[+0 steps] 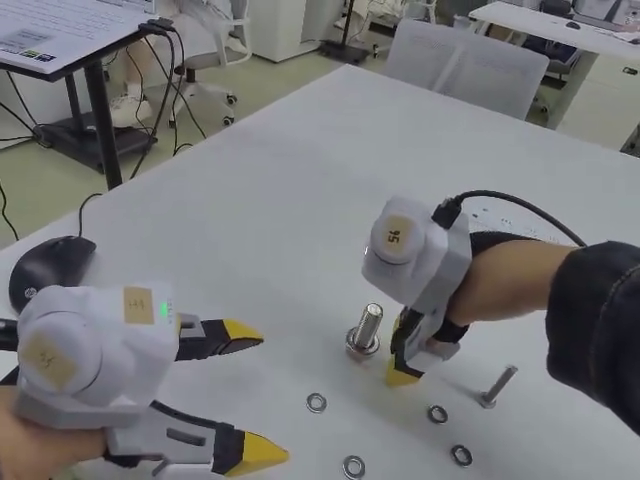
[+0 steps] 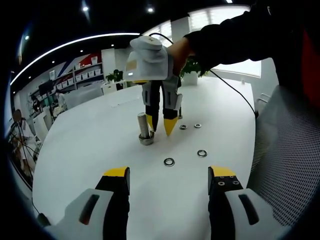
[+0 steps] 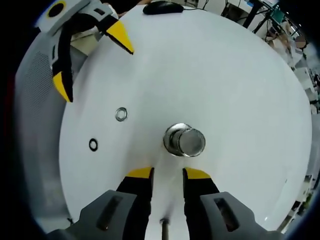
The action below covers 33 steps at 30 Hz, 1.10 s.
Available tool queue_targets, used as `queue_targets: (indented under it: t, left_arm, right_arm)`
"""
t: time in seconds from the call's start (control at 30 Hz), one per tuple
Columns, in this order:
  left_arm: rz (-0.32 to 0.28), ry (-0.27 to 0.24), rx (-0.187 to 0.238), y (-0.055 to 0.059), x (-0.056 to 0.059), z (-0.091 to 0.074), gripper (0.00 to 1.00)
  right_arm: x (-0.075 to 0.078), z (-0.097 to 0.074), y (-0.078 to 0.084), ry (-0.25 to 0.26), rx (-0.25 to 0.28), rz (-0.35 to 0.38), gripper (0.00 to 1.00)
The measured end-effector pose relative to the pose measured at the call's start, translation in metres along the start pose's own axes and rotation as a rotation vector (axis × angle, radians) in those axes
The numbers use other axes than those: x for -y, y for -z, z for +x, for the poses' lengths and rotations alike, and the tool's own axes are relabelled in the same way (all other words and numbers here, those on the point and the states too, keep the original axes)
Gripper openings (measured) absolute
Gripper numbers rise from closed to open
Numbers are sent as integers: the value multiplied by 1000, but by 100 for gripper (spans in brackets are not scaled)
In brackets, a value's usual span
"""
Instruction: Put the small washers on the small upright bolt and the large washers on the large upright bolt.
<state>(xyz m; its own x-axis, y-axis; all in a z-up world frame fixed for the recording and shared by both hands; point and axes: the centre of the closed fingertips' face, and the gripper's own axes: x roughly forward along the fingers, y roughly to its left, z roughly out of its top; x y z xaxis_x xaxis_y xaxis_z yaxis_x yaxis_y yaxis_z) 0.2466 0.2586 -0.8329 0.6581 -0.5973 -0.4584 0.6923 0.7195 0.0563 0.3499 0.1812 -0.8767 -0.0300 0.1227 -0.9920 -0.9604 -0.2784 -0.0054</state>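
Note:
A large steel bolt (image 1: 368, 326) (image 2: 145, 128) (image 3: 184, 140) stands upright on the white table (image 1: 280, 200). My right gripper (image 1: 405, 376) (image 2: 160, 124) (image 3: 169, 173) points down just right of it, its jaws a narrow gap apart with nothing between them. A small bolt (image 1: 497, 386) lies on its side further right. Several washers lie flat near the front: (image 1: 316, 402), (image 1: 353, 466), (image 1: 437, 413). Two washers (image 2: 169, 162) (image 2: 202, 153) lie ahead of my left gripper (image 1: 255, 392) (image 2: 170, 175) (image 3: 92, 65), which is wide open and holds nothing, at the front left.
A black rounded object (image 1: 48, 266) sits at the table's left edge. A grey chair (image 1: 470, 62) stands behind the far edge, and a desk on black legs (image 1: 95, 90) stands at the left. The right gripper's cable (image 1: 520, 205) trails across the table.

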Motion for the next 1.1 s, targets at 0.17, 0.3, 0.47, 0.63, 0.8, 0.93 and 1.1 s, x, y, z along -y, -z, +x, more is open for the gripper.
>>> queue_targets:
  t: [0.17, 0.3, 0.47, 0.63, 0.8, 0.93, 1.1]
  left_arm:
    - [8, -1, 3, -4, 0, 0, 62]
    - [14, 0, 4, -6, 1, 0, 62]
    - [22, 1, 4, -8, 1, 0, 62]
    - [24, 5, 4, -9, 2, -1, 62]
    - [30, 7, 7, -11, 2, -1, 62]
    - [32, 6, 10, -13, 2, -2, 62]
    - [34, 6, 11, -14, 1, -2, 62]
  right_arm:
    - [-6, -1, 12, -1, -9, 14, 25]
    - [-11, -4, 18, 2, -11, 23, 25]
    - [-18, -5, 26, 2, -9, 38, 24]
    - [-23, -5, 33, -1, -17, 51, 24]
    - [-27, -7, 40, 2, -23, 63, 24]
    - [-30, -6, 43, 0, -25, 68, 24]
    - [-32, -6, 45, -1, -17, 82, 22]
